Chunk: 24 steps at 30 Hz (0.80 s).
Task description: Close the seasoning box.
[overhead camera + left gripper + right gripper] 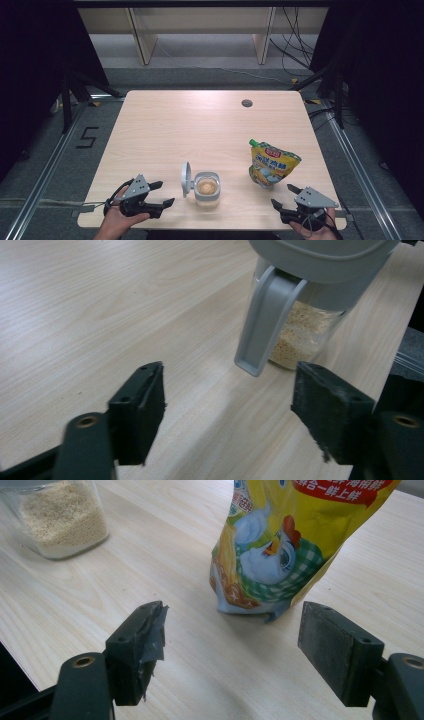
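High view is showing one clear jar [207, 189] of pale grains sitting near the front edge of the tabletop [200, 125], its grey lid [186, 178] flipped up on the left. One yellow pouch [272, 164] is standing to its right, well apart. The far half of the tabletop is lying bare. Two hand-held grippers are flanking them: the left hand-held gripper [166, 193] and the right hand-held gripper [284, 196], both gaping wide, gripping nothing.

Glossy printed pouch [272, 169], clear jar [207, 189] with matt grey plastic lid [186, 178], pale wood-grain table [190, 125]
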Each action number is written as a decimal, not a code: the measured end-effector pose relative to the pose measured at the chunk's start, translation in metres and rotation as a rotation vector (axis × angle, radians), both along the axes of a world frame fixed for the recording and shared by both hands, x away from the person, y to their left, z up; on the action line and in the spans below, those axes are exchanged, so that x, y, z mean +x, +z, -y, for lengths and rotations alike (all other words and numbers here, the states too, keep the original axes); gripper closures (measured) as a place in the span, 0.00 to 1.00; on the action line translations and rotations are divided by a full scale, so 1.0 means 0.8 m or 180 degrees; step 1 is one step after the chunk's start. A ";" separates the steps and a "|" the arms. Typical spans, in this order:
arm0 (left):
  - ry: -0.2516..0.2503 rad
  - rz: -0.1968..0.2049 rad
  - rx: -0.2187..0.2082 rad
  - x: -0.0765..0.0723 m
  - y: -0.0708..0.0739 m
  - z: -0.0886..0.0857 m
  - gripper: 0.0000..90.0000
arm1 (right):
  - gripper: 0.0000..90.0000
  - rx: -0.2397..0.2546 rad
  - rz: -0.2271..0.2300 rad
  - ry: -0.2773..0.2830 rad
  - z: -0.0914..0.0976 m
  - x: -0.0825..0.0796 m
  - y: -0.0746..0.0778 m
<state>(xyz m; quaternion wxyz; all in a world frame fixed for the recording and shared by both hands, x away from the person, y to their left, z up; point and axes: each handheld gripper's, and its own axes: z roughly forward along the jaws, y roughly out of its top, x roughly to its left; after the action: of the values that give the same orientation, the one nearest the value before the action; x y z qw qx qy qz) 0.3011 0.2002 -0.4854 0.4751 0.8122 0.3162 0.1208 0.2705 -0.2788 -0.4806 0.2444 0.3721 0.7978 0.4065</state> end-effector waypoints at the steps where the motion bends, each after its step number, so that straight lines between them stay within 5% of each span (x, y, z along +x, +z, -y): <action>1: -0.0053 0.0043 0.0050 0.000 0.002 -0.002 0.42 | 0.31 0.0032 -0.0039 0.0014 -0.001 0.000 0.000; 3: -0.0034 0.0085 0.0003 -0.003 0.005 -0.004 0.56 | 0.31 -0.0028 0.0048 0.0031 -0.001 0.001 0.000; 4: -0.0028 0.0113 0.0001 -0.004 0.006 -0.005 0.62 | 0.31 0.0006 -0.0019 0.0006 -0.002 -0.001 0.001; 7: -0.0062 0.0302 0.0120 -0.004 0.011 -0.008 0.77 | 0.31 0.0048 -0.0036 0.0005 -0.005 -0.002 0.000; 8: -0.0009 0.0267 0.0027 -0.004 0.012 -0.006 0.83 | 0.31 0.0010 -0.0008 0.0071 -0.005 0.001 0.000; 11: -0.0066 0.0354 0.0040 -0.001 0.020 -0.008 0.94 | 0.31 -0.0027 -0.0001 0.0054 -0.004 0.001 -0.001; 14: -0.0141 0.0364 -0.0049 -0.001 0.029 -0.005 0.99 | 0.32 -0.0012 0.0006 0.0049 -0.003 0.000 0.000; 20: -0.0232 0.0441 -0.0021 0.003 0.043 0.003 0.99 | 0.32 -0.0047 0.0064 0.0087 -0.007 0.001 0.000; 24: -0.0282 0.0452 -0.0035 0.005 0.052 0.007 0.99 | 0.32 -0.0049 -0.0036 0.0065 -0.008 0.000 -0.001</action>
<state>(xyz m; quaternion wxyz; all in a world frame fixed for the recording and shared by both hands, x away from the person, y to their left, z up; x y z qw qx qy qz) 0.3055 0.1946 -0.4438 0.5057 0.8122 0.2460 0.1551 0.2705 -0.2721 -0.4815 0.2386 0.3644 0.8060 0.4007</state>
